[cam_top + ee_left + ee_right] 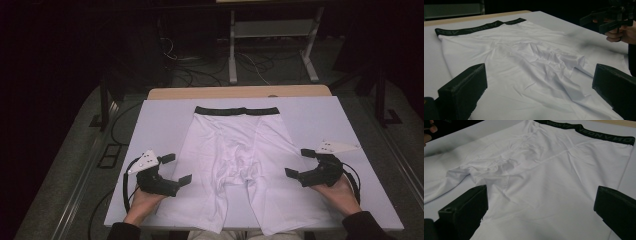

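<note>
White boxer shorts (235, 160) lie flat on the tabletop (160, 120), black waistband (236, 110) at the far edge, legs toward the person, fabric bunched at the crotch. Left hand-held gripper (176, 169) hovers just outside the shorts' left leg, jaws wide apart, nothing between them. Right hand-held gripper (300, 163) is just outside the right leg, also released and empty. The left gripper view looks across the wrinkled middle with the right hand-held gripper farther off; the waistband (479, 28) is ahead and left of the jaws. In the right gripper view the shorts (554, 185) spread ahead between the jaws and the waistband (589, 132) sits far ahead to the right.

Step, as I judge it: pre-grasp, both hand-held grippers lined up on opposite sides of the garment, no contact yet. Looks like a fold setup.

Next move probably calls for lowering each hand-held gripper to the nearest leg edge or hem, pinching a single layer cleanly, then lifting together. Risk: catching the bunched crotch cloth or dragging the shorts askew if one side closes first.
</note>
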The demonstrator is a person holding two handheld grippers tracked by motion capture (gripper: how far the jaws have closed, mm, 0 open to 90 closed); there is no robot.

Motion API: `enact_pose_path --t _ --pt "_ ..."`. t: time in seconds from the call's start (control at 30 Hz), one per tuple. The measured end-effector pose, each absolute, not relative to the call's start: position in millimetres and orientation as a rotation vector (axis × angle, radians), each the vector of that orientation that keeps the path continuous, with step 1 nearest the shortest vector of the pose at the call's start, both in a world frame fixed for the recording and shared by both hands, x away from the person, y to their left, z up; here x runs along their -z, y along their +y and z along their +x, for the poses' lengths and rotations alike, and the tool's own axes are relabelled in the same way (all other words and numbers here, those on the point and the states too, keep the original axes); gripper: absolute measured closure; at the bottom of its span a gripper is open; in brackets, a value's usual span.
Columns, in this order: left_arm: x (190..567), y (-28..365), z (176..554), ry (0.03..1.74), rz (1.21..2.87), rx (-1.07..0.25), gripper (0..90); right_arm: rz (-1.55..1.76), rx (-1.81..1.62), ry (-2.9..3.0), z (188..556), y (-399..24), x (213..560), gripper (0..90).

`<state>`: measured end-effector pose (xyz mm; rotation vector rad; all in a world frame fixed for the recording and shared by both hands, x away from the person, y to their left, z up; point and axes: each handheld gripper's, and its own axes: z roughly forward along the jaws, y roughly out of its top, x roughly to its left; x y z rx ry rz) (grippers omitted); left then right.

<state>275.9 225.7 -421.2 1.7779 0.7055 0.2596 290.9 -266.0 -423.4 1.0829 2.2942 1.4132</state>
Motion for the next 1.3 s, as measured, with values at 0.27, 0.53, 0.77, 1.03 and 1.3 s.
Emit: enact_pose_path --t 0.27,0.53,0.77,1.03,1.3 --pt "422 220 276 0.689 1.793 -0.246 0.0 1.076 -1.418 2.295 290 -265 422 0.0" --pt "422 220 276 0.691 1.793 -0.247 0.0 1.081 -1.427 2.283 288 -266 419 0.0" --pt "423 220 276 0.697 1.791 -0.248 0.0 1.087 -1.447 2.259 289 -267 409 0.0" --pt "423 220 275 0.698 1.790 -0.249 0.0 1.090 -1.459 2.238 300 -265 395 0.0" --pt "423 220 275 0.699 1.788 -0.247 0.0 1.069 -1.461 2.246 308 -258 387 0.0"
